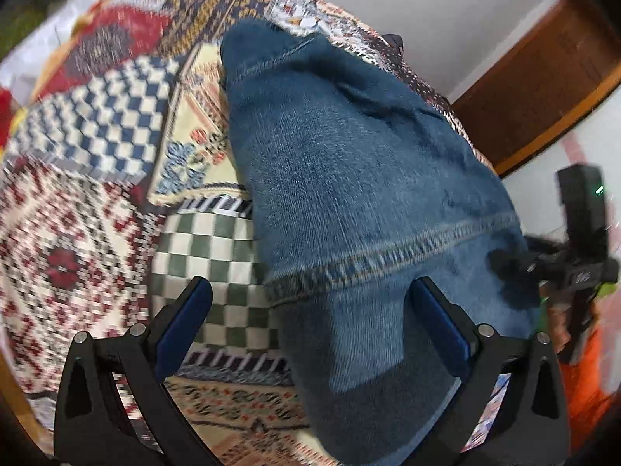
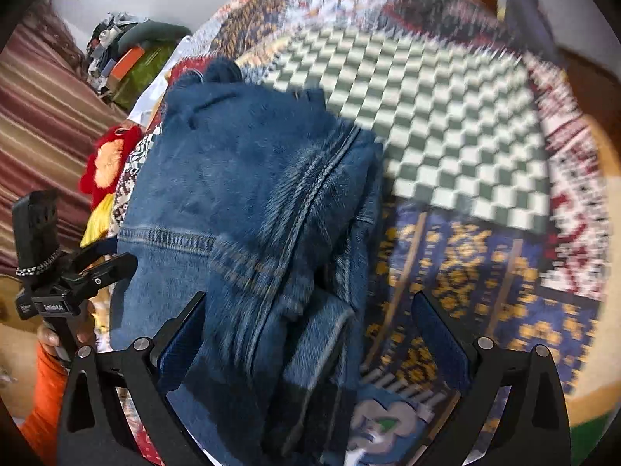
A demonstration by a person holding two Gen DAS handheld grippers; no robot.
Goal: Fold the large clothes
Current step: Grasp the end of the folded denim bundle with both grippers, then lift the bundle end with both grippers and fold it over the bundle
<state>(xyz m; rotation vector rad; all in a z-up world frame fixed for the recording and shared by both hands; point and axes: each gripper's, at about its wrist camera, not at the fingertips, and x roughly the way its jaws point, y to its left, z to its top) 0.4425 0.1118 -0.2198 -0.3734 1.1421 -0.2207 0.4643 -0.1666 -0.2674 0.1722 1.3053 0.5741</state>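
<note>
Hovering, left gripper: my fingers spread wide, nothing between them touching the pads; denim under the right finger, checked cloth under the left.
Right gripper: my fingers likewise wide apart above a bunched fold of denim, gripping nothing.
Jeans: blue denim lying in a long folded heap on the patchwork bedspread, stitched seam running across just ahead of my left fingers.
Bedspread detail: green-and-white checked patch beside the jeans.
Far edge: wooden frame against a white wall; views blurred.
</note>
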